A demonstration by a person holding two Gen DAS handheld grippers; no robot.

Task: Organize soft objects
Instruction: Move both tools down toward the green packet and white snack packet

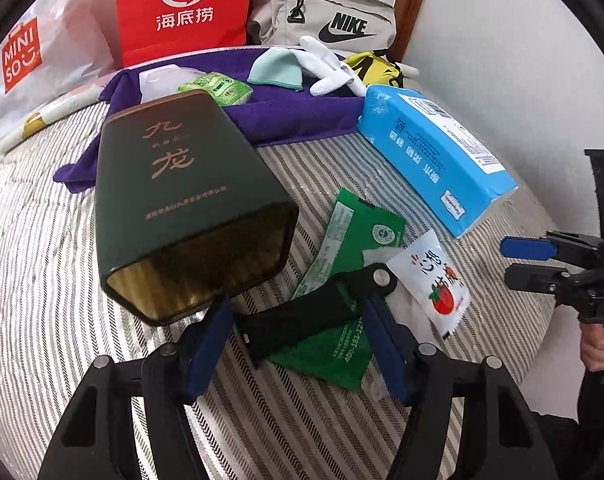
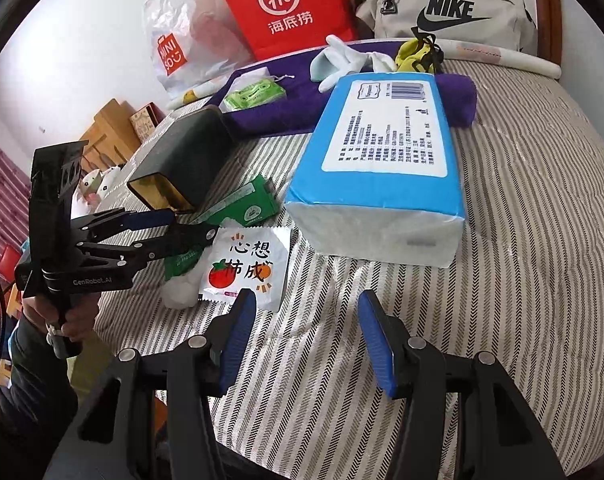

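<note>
My left gripper (image 1: 298, 344) is open, its blue pads either side of a black folding object (image 1: 314, 312) that lies on green packets (image 1: 358, 236) on the striped bed. A dark green box (image 1: 182, 208) lies on its side just left of it, open end toward me. A white tomato-print packet (image 1: 434, 280) lies to the right. My right gripper (image 2: 308, 340) is open and empty over the striped cover, near the tomato packet (image 2: 248, 268) and the blue tissue pack (image 2: 382, 160). The left gripper also shows in the right wrist view (image 2: 174, 224).
A purple towel (image 2: 294, 80) at the back holds a light green wipes pack (image 2: 254, 96), white gloves (image 2: 346, 60), a pale cloth (image 1: 276, 70) and a yellow pouch (image 2: 416, 54). Behind stand a red paper bag (image 2: 286, 8), a Miniso plastic bag (image 2: 182, 48) and a beige Nike bag (image 2: 446, 8).
</note>
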